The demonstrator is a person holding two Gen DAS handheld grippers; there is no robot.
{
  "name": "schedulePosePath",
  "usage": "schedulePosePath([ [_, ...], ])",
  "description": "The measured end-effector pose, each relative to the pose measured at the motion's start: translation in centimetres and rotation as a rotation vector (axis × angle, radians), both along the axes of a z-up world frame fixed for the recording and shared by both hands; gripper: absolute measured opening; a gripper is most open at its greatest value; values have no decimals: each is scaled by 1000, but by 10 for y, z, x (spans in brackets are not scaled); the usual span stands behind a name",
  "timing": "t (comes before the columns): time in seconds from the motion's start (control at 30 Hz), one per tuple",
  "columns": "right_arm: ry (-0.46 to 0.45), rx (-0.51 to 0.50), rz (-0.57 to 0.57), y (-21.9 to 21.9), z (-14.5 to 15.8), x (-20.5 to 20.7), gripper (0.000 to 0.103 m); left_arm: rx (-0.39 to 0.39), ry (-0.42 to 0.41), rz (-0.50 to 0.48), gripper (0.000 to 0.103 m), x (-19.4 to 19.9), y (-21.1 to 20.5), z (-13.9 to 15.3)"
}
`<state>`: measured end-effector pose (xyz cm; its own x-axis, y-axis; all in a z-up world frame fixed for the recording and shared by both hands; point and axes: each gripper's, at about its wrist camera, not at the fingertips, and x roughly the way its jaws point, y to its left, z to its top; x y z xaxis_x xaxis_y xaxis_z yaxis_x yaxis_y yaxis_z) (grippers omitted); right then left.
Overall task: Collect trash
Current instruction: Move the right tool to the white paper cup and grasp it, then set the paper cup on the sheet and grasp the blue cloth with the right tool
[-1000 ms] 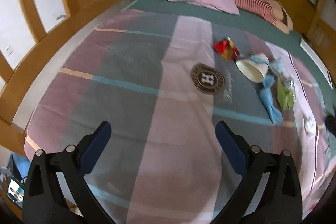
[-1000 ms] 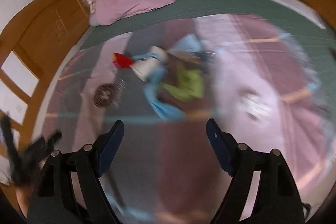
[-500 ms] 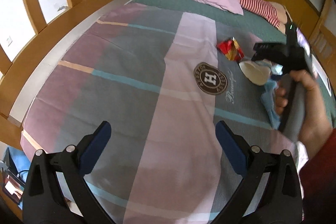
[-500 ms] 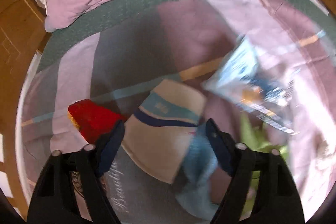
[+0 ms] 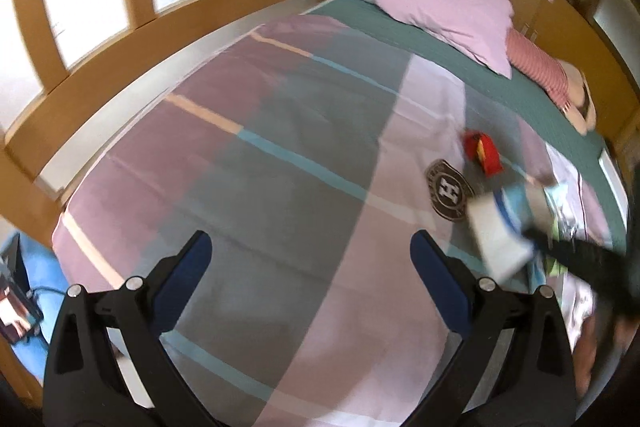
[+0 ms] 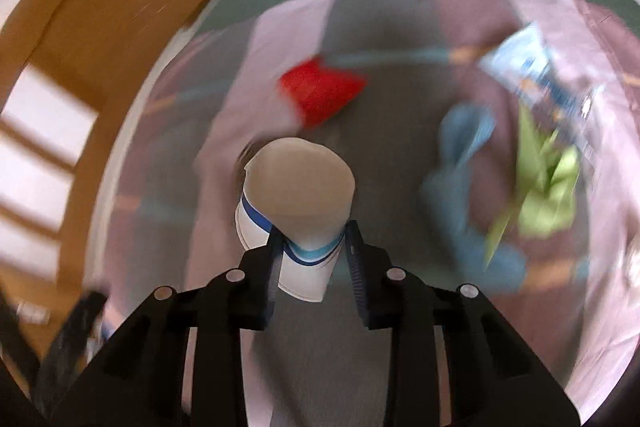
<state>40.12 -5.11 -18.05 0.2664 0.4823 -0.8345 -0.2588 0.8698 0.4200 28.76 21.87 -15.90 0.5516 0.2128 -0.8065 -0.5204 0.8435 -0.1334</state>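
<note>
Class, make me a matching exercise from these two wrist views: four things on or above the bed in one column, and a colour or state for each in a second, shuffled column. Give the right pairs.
1. paper cup
2. snack wrapper
3. pillow
4. left gripper

A. open, holding nothing
B. red, lying on the bedspread
C. clamped in the right gripper
D. pink, at the head of the bed

Pairs: 1-C, 2-B, 3-D, 4-A
</note>
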Motion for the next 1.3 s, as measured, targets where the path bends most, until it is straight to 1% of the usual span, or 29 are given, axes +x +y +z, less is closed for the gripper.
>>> schedulePosePath([
  [0.1,58,69,111,7,-5,-34,32,-15,-6,39,99,-4,9,0],
  [0.17,68,72,158,14,-8,-45,33,-22,-7,50,99,-5,12,-1],
  [0.2,59,52,186,17,-8,-51,33,-23,-5,51,99,-5,12,-1],
  [0.23,48,41,192,19,-7,-53,37,-23,-2,51,99,-5,12,-2],
  [0.27,35,26,193,19,-5,-54,48,-23,3,48,99,-5,12,-3],
  [0.33,-20,9,153,11,5,-52,59,-25,10,38,99,-4,11,-4],
  [0.37,-53,11,125,5,11,-50,62,-26,13,33,99,-4,10,-5],
  [0.5,-140,11,-6,-21,29,-44,63,-29,18,18,99,-1,7,-5],
  [0.6,-184,-22,-124,-37,36,-36,63,-37,19,18,99,-1,7,-6],
  [0.67,-197,-61,-199,-48,36,-30,63,-50,20,17,99,-2,8,-7],
  [0.73,-181,-79,-234,-57,32,-24,63,-66,29,3,99,0,7,-10],
  [0.8,-179,-121,-241,-56,25,-18,63,-74,42,-13,99,2,4,-12],
  [0.87,-208,-205,-239,-50,17,-15,63,-76,50,-29,99,3,0,-14],
  [0.97,-242,-285,-229,-43,10,-11,63,-77,56,-38,99,5,-4,-16],
  [1.03,-250,-294,-216,-35,2,-3,63,-81,60,-43,99,6,-6,-18],
  [1.17,-229,-315,-170,-21,-17,14,63,-81,64,-47,99,8,-8,-19],
  [1.3,-196,-390,-177,-14,-40,38,60,-76,73,-61,99,10,-11,-20],
])
